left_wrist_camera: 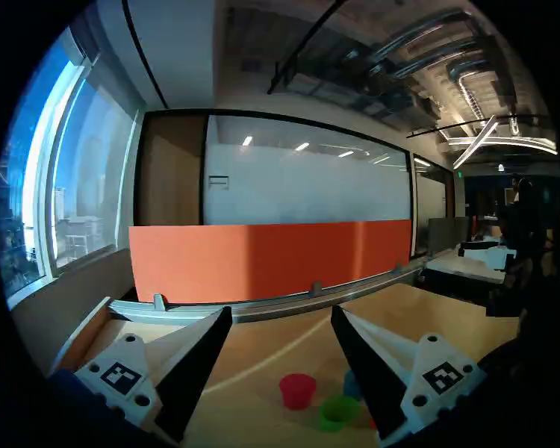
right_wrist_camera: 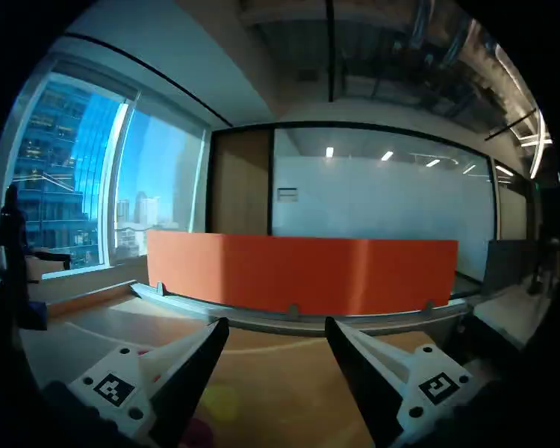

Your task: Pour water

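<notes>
On counter [left_wrist_camera: 265, 351], red cup [left_wrist_camera: 298, 390], green cup [left_wrist_camera: 338, 412] & blue cup [left_wrist_camera: 351, 384] sat clustered ahead of left gripper [left_wrist_camera: 281, 309], fingers spread, nothing held; right gripper [right_wrist_camera: 276, 320] likewise spread, empty.

Three cups stand close together on the near part of the table [left_wrist_camera: 280, 343]: the left cup [left_wrist_camera: 298, 390], a second cup [left_wrist_camera: 338, 412] just right of it and nearer, and a third cup [left_wrist_camera: 351, 384] behind the second. A divider panel [left_wrist_camera: 272, 261] stands along the table's far edge, a glass wall [left_wrist_camera: 310, 183] behind it, windows [left_wrist_camera: 63, 201] on the left
</notes>
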Tool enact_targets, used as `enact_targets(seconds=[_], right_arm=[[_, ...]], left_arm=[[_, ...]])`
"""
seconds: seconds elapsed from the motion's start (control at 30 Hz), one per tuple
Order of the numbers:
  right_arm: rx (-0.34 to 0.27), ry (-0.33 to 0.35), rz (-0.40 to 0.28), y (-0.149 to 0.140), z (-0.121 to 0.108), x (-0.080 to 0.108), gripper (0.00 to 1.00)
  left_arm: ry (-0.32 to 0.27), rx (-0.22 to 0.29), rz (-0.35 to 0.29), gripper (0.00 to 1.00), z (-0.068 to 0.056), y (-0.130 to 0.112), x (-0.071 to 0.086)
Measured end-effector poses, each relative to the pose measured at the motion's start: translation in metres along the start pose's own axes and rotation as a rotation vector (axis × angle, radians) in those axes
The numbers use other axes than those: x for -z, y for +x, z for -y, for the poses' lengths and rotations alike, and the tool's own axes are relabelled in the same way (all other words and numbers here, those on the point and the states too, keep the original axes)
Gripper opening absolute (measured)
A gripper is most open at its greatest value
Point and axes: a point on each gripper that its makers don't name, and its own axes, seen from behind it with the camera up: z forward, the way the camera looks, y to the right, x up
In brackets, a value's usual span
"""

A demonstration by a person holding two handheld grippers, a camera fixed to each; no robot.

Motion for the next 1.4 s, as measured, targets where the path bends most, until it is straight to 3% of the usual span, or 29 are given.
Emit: enact_targets(seconds=[0.27,0.47,1.0,1.4], right_arm=[[0.005,0.187,0.005,0.009,0.042,0.007,0.99],[-0.03,0.274,0.012,0.011,0.059,0.01,0.99],[-0.027,0.325,0.021,0.009,0.07,0.007,0.99],[0.015,0.378,0.075,0.0,0.081,0.011,0.99]], left_arm=[[-0.15,0.058,-0.029,0.99,-0.024,0.014,0.001],[-0.21,0.072,-0.033,0.99,-0.033,0.017,0.005],[-0.295,0.046,-0.008,0.99,-0.049,0.013,0.009],[-0.341,0.014,0.048,0.99,-0.054,-0.005,0.009]])
